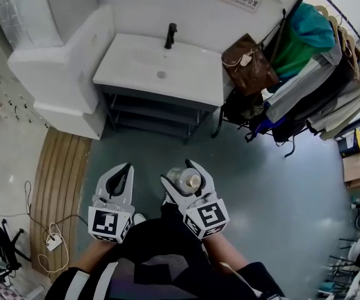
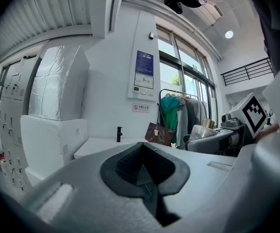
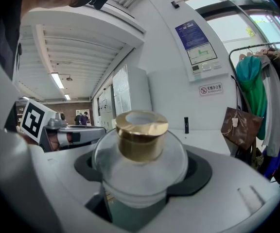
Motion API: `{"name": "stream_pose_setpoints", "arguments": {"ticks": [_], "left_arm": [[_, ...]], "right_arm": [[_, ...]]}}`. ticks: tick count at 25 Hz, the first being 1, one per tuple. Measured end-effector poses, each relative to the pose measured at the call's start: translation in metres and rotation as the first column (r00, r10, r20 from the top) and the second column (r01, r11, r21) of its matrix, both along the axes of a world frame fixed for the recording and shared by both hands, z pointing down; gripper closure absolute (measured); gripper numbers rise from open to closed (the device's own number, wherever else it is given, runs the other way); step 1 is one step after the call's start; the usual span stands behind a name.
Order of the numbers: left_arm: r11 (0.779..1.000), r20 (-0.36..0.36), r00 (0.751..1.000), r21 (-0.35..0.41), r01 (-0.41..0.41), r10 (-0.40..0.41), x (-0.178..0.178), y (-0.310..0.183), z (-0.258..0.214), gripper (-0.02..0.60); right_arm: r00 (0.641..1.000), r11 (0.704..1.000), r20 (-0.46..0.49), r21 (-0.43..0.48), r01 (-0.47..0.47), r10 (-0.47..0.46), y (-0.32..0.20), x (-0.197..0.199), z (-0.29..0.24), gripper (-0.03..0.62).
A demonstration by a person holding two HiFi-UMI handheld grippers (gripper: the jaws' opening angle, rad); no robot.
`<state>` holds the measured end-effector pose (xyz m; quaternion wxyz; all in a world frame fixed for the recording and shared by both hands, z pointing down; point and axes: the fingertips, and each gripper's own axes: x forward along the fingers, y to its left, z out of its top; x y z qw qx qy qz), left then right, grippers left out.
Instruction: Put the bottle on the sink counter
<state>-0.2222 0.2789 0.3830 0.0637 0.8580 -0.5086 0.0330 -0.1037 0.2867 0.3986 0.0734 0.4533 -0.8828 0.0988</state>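
Right gripper view — bottle [image 3: 140, 171] upright in right gripper [image 3: 142, 181], cap [image 3: 141, 135] up

Grey floor [image 1: 249, 167] lies open up to the desk [image 1: 136, 74]. Its top is free in front of the black faucet [image 1: 170, 35]. A brown handbag [image 1: 249, 64] and clothes rack [image 1: 320, 74] crowd its right end, a white cabinet [image 1: 61, 61] its left.
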Motion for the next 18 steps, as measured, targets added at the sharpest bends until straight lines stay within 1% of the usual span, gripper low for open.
{"name": "stream_pose_setpoints", "arguments": {"ticks": [4,10,14,18], "left_arm": [[1.0,0.016,1.0,-0.009,0.014,-0.014,0.019,-0.038,0.002,0.58],[1.0,0.025,0.999,-0.014,0.027,-0.026,0.057,-0.097,-0.001,0.58],[1.0,0.038,0.999,-0.019,0.023,-0.022,0.09,-0.125,-0.002,0.58],[1.0,0.058,0.998,-0.023,0.011,-0.01,0.119,-0.147,-0.004,0.58]], "right_arm": [[1.0,1.0,0.012,-0.01,0.014,-0.014,-0.039,0.018,0.003,0.253],[0.999,0.999,0.02,-0.022,0.041,-0.04,-0.097,0.049,0.006,0.252],[0.998,0.998,0.025,-0.014,0.059,-0.059,-0.125,0.075,0.002,0.253],[0.998,0.999,0.033,-0.001,0.05,-0.05,-0.152,0.104,0.0,0.252]]}}
